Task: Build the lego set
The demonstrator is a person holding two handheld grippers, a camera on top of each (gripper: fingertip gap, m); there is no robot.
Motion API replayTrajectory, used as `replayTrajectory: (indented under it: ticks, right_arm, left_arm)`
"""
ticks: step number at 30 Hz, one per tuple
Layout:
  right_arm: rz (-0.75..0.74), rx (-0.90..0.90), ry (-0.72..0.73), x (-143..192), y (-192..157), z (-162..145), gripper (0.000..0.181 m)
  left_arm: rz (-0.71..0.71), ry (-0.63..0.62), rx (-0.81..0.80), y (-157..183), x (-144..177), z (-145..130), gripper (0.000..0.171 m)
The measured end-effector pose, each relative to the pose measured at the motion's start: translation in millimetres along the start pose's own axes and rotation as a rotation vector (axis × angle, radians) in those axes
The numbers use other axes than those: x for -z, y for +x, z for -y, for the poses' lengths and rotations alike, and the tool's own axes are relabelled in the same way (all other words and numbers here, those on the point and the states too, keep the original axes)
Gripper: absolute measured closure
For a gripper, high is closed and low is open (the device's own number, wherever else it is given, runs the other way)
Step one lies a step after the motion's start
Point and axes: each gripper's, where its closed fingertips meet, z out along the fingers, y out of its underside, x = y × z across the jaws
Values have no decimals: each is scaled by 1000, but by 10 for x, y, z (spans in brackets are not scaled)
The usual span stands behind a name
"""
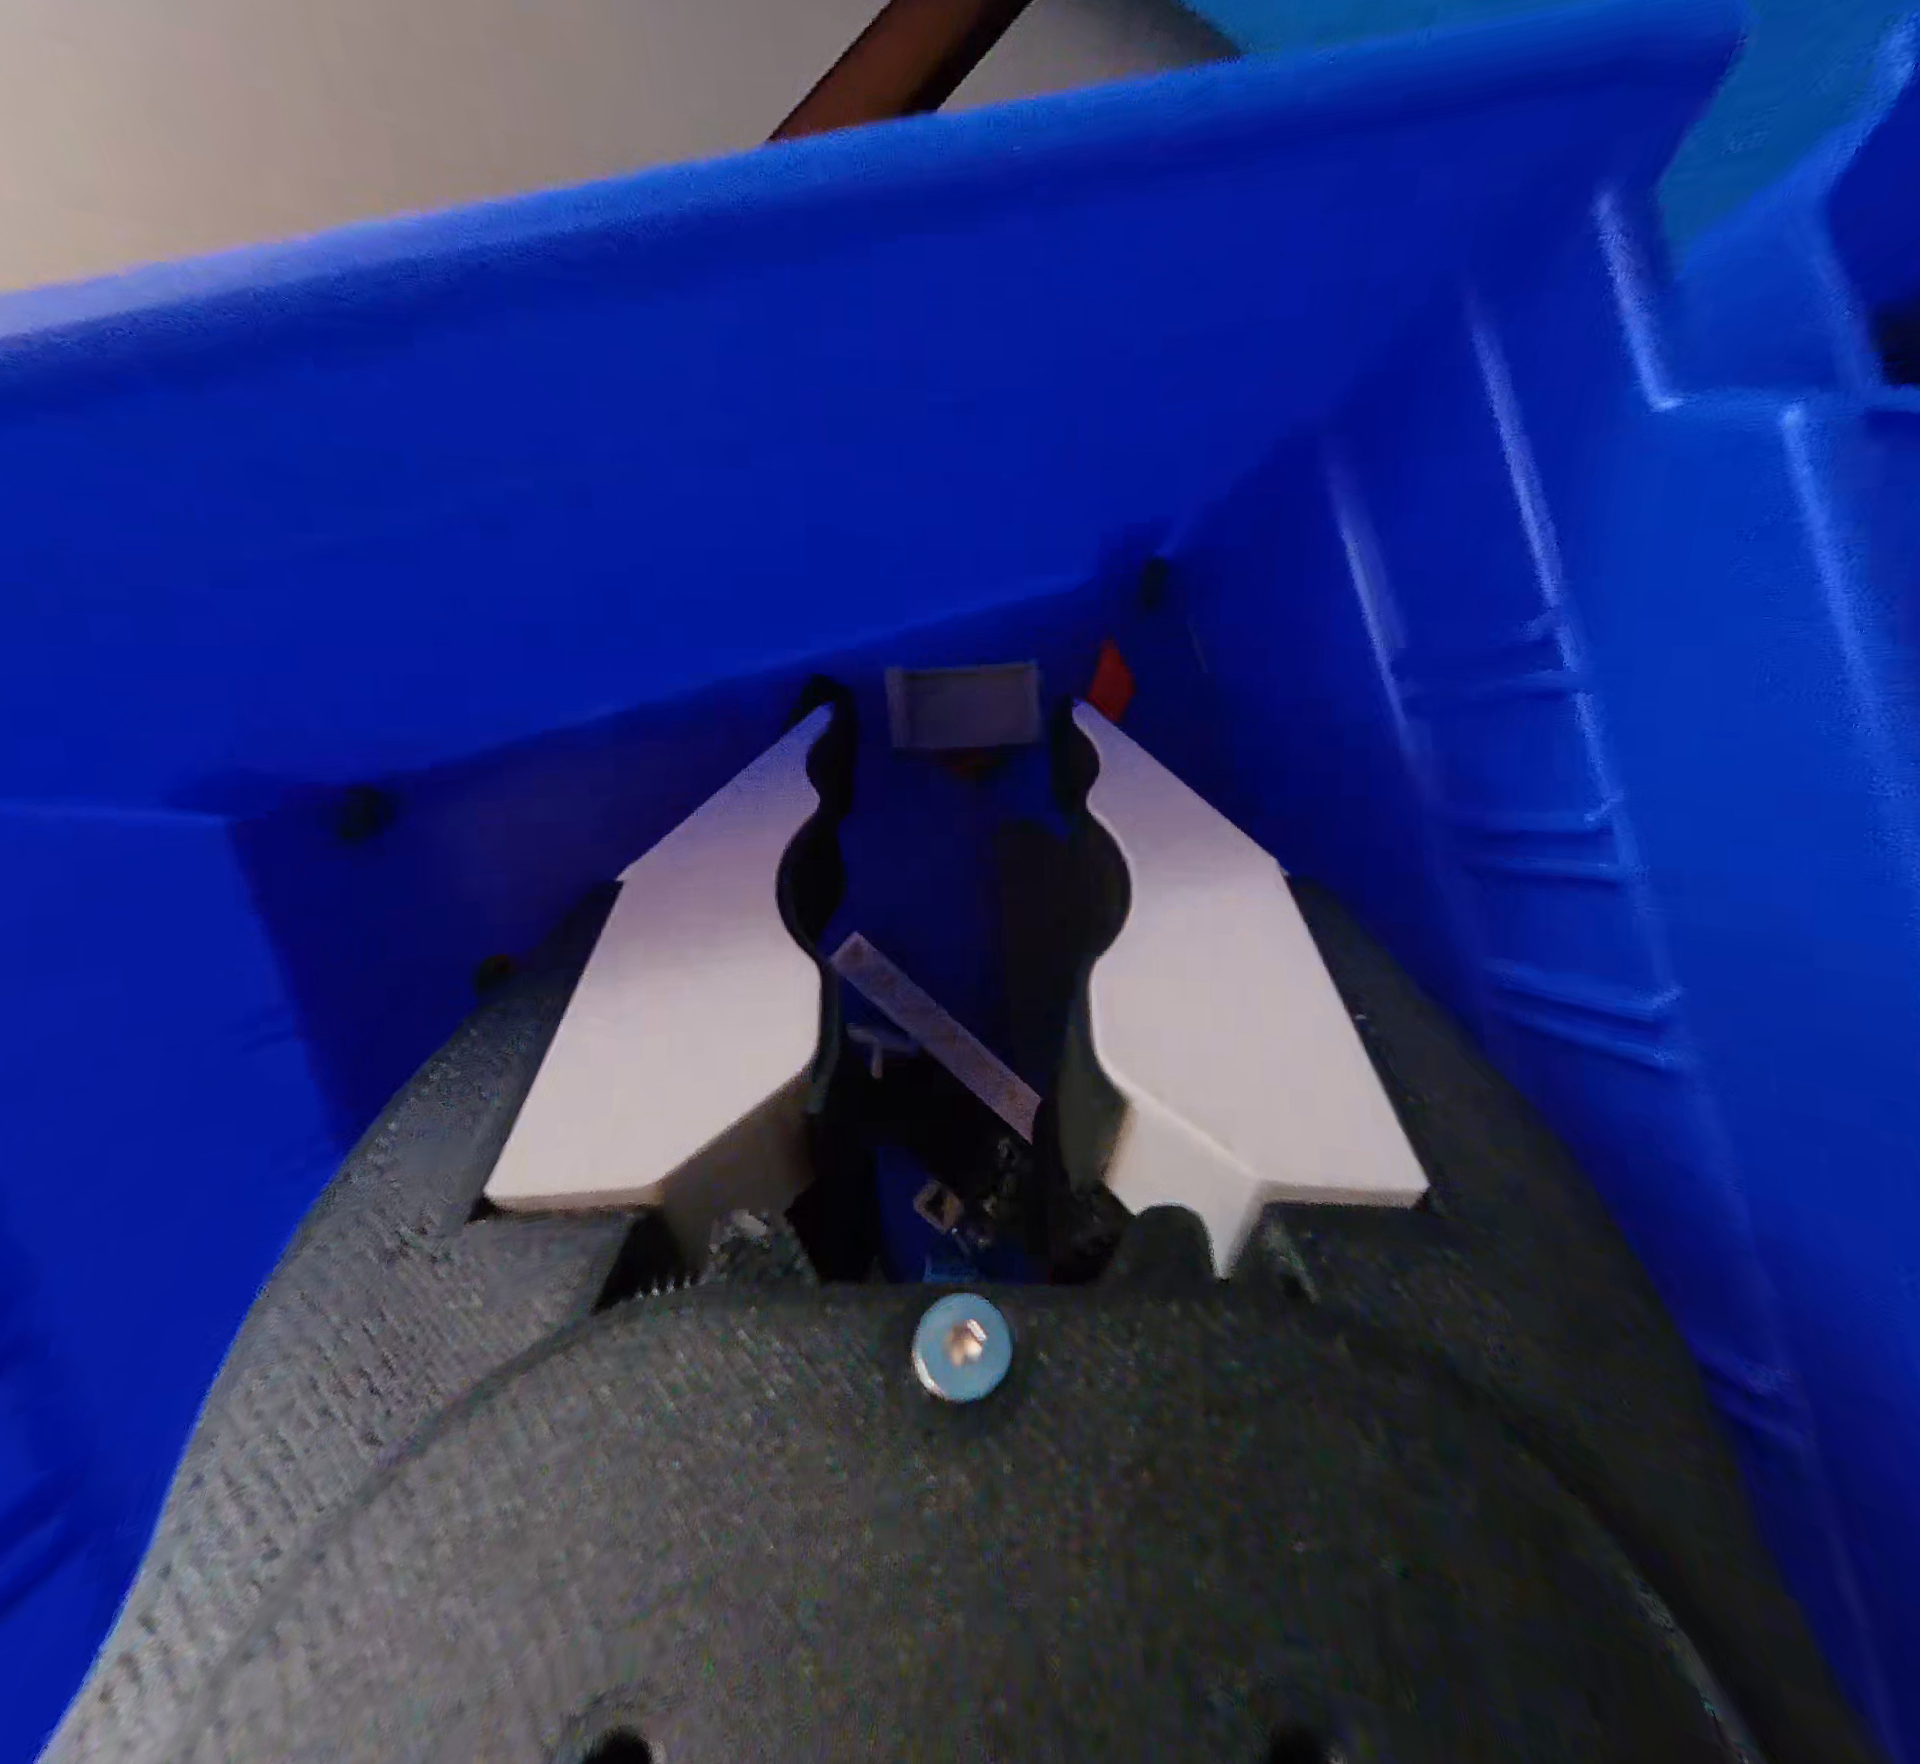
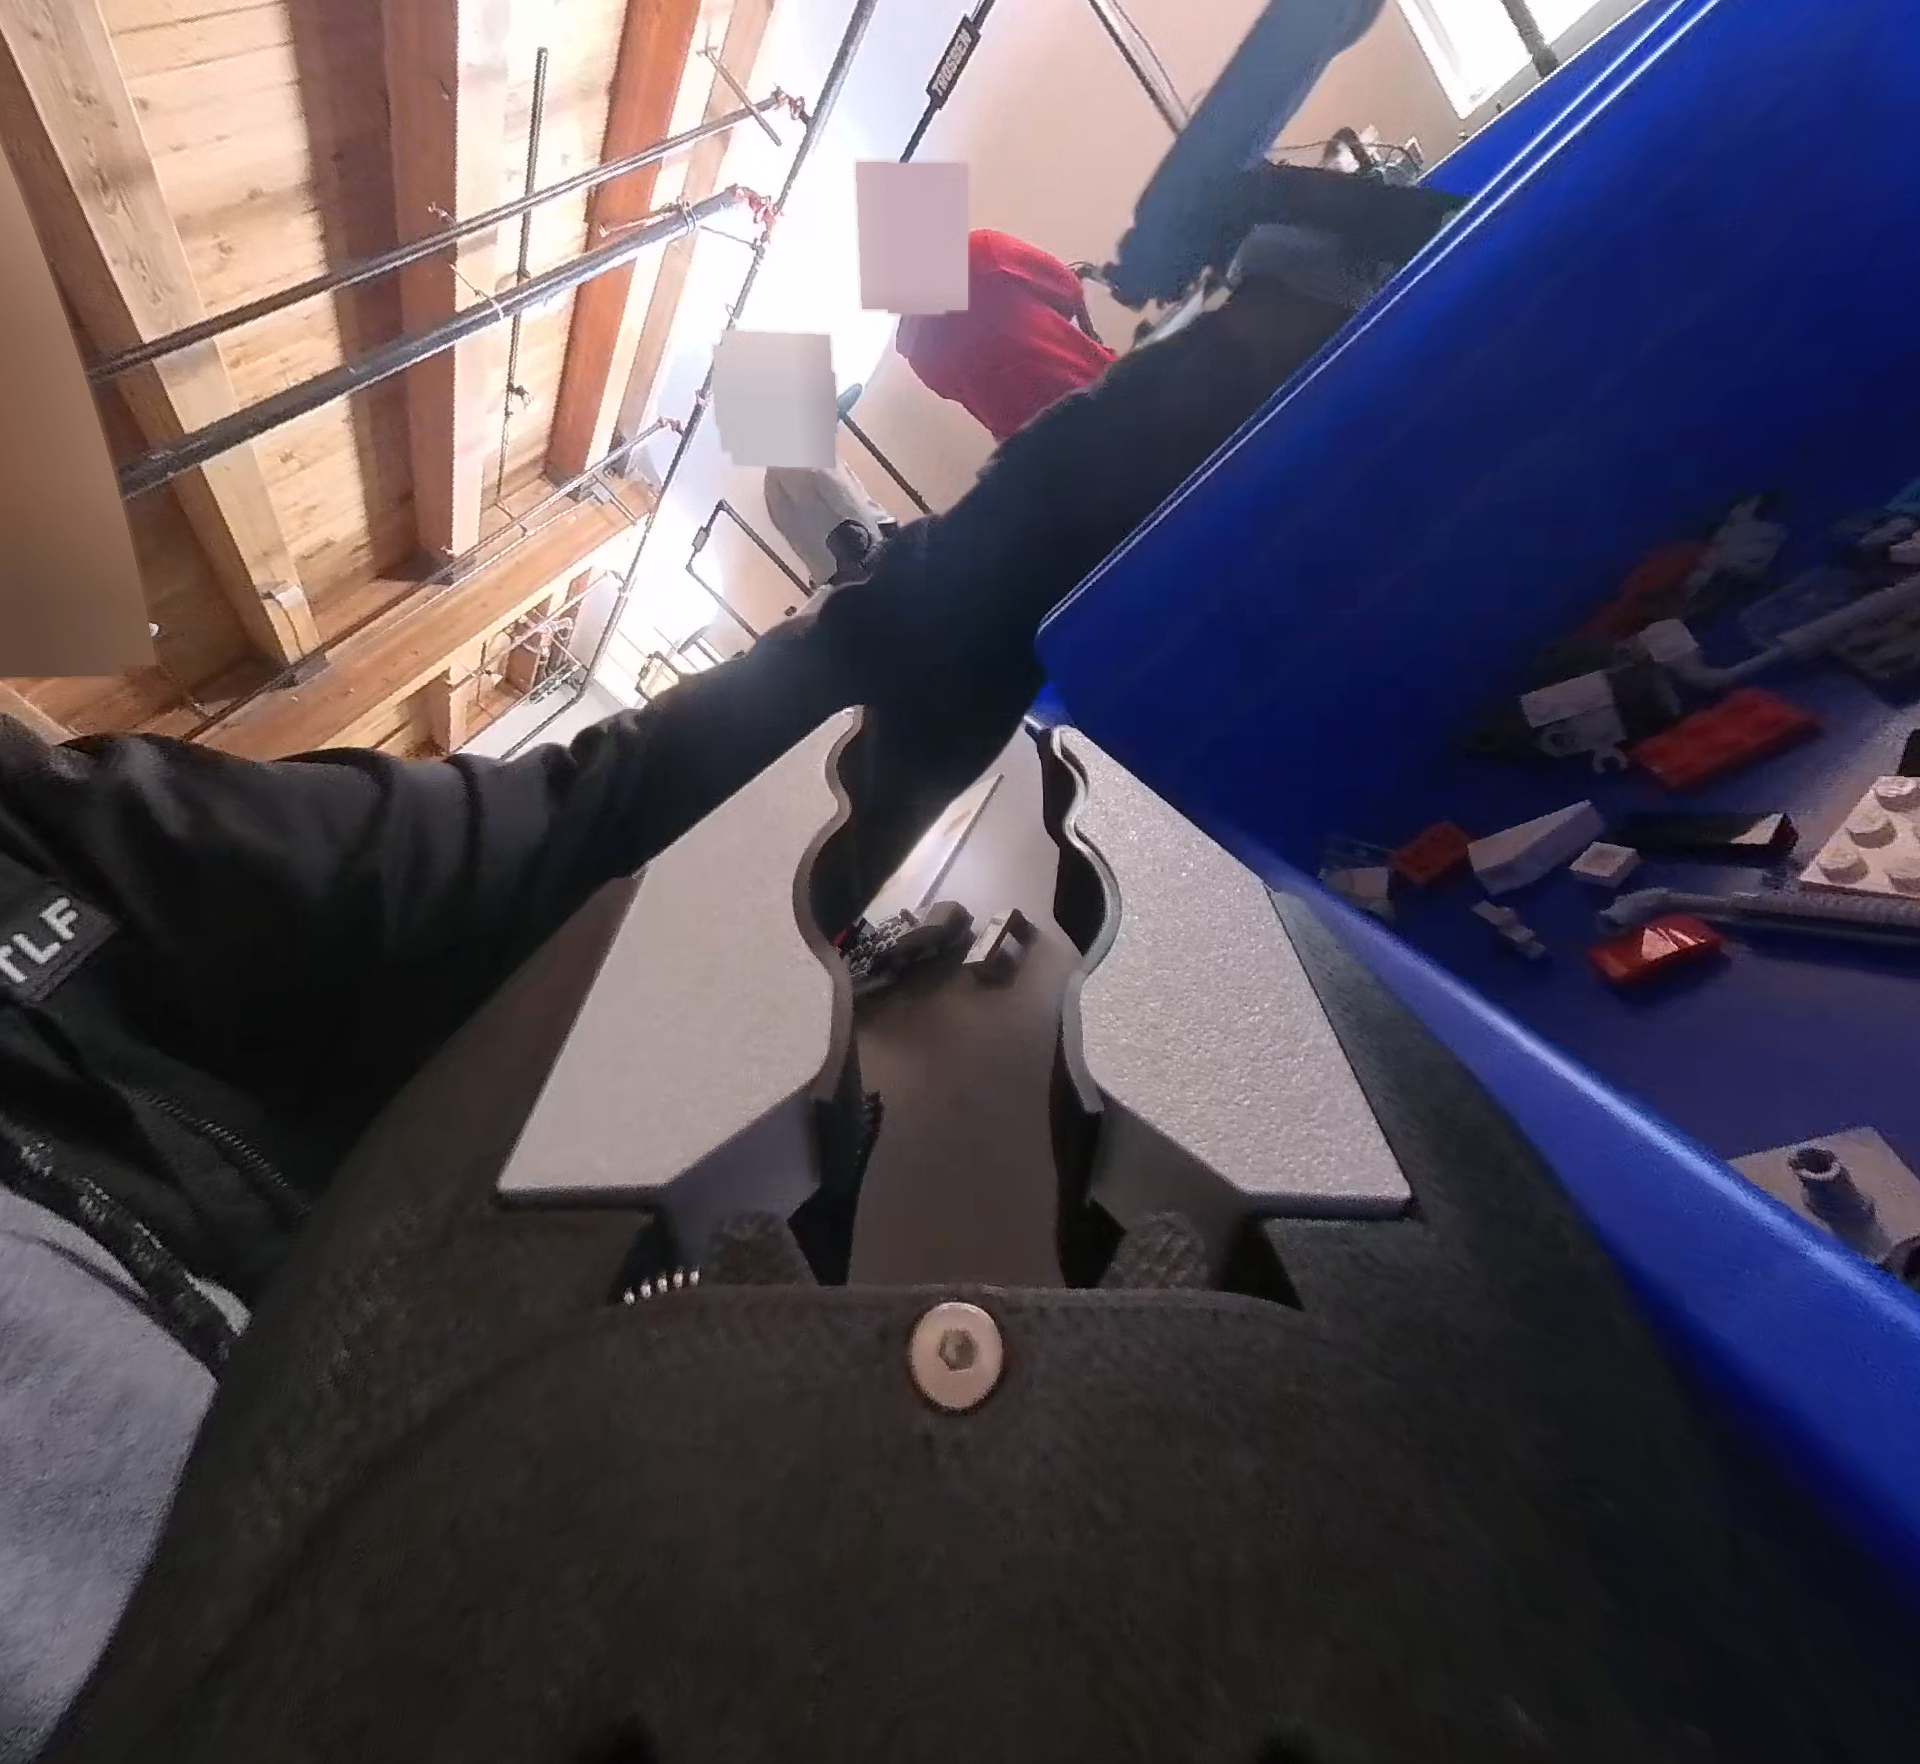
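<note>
My left gripper sits inside the blue bin, jaws apart, nothing between them; a grey brick lies just beyond the tips. My right gripper is outside the bin, jaws apart and empty. Loose lego pieces lie on the bin floor.

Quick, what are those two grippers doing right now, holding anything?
Left gripper: open, empty, inside the blue bin.
Right gripper: open, holding nothing.

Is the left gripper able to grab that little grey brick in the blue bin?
Probably yes. The left gripper is already down inside the blue bin, open, with the grey brick just beyond its tips and nothing between them.
</note>
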Motion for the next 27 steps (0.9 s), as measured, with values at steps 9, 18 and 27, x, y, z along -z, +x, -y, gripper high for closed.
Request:
replayTrajectory:
  ticks: [9, 18, 27]
  right_arm:
    - [18, -36, 12, -21, 40, 46, 148]
    - [-11, 18, -15, -45, 22, -13, 148]
    - [-61, 115, -158, -189, 15, -253, 148]
  left_arm:
    - [8, 53, -16, 42, 95, 38, 137]
    - [-121, 456, 188, 453, 1900, -577, 137]
    - [220, 461, 487, 207, 3064, -3292, 138]
